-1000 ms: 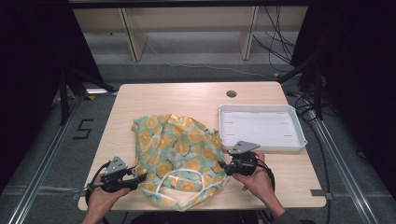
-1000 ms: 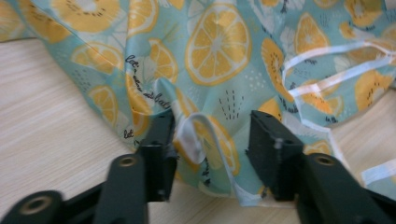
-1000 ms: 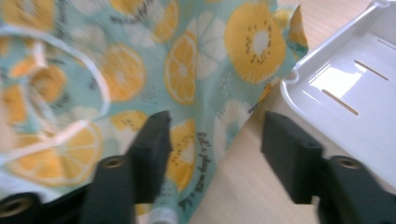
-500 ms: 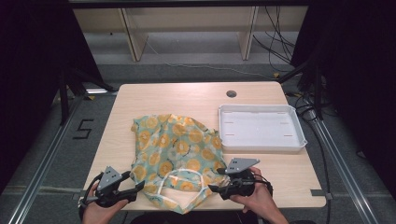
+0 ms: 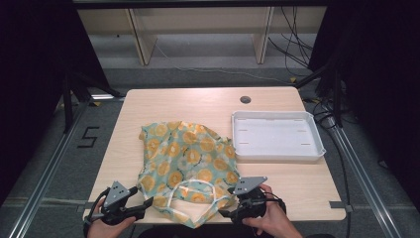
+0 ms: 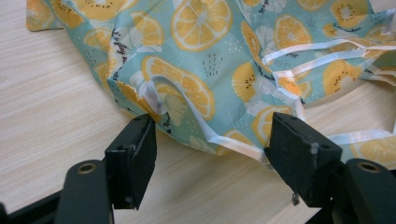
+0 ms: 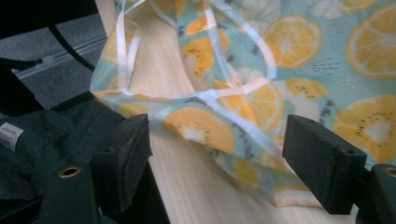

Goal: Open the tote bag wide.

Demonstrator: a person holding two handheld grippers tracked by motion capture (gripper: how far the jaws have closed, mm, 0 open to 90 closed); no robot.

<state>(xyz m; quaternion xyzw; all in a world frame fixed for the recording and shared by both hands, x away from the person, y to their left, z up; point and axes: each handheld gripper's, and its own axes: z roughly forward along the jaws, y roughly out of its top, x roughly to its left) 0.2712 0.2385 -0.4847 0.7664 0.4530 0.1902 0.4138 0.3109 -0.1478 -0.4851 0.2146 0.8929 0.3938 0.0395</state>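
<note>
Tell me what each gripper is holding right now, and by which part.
Nothing is held. The left gripper and right gripper have just been opening; their jaws stand apart at the near hem of the citrus-print bag, pads not pressing it.

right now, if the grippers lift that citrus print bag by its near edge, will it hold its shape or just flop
Probably flop: the citrus print bag lies in soft creases and folds on the table, so it looks like thin fabric. It seems light for its size. Its white handles loop loosely and may dangle or snag. The near edge already overhangs the table, so a push would likely bunch it.

Both grippers [image 5: 148, 204] [image 5: 224, 214] pulled back, fingers just opening, cloth [image 5: 185, 161] released
</note>
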